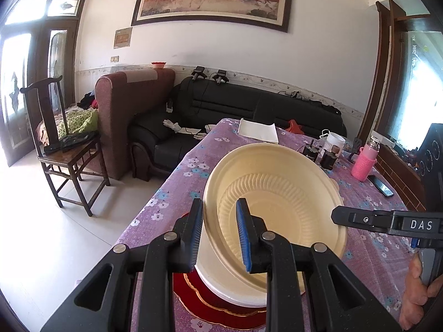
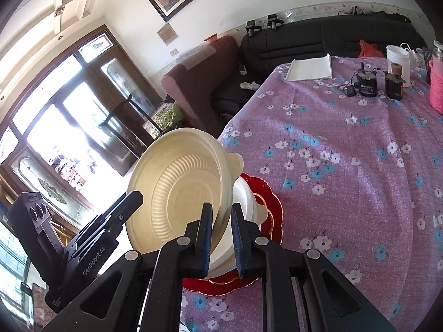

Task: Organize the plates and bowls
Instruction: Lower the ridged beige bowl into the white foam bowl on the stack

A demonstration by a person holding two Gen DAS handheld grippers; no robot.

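Note:
A cream ribbed disposable bowl (image 1: 277,196) is held tilted on its edge above a white bowl (image 1: 221,279) that sits on a red gold-rimmed plate (image 1: 210,304). My left gripper (image 1: 218,235) is shut on the cream bowl's near-left rim. In the right wrist view the same cream bowl (image 2: 182,191) is tilted, and my right gripper (image 2: 221,240) is shut on its opposite rim, above the white bowl (image 2: 243,210) and red plate (image 2: 265,210). The right gripper's finger (image 1: 368,218) shows at the right of the left wrist view.
The purple flowered tablecloth (image 2: 346,166) covers the table. At its far end lie a folded white cloth (image 1: 259,130), a white tub (image 1: 335,141), small black devices (image 1: 318,155), a pink bottle (image 1: 365,163) and a phone (image 1: 383,185). A wooden chair (image 1: 61,149) and sofas stand beyond the left edge.

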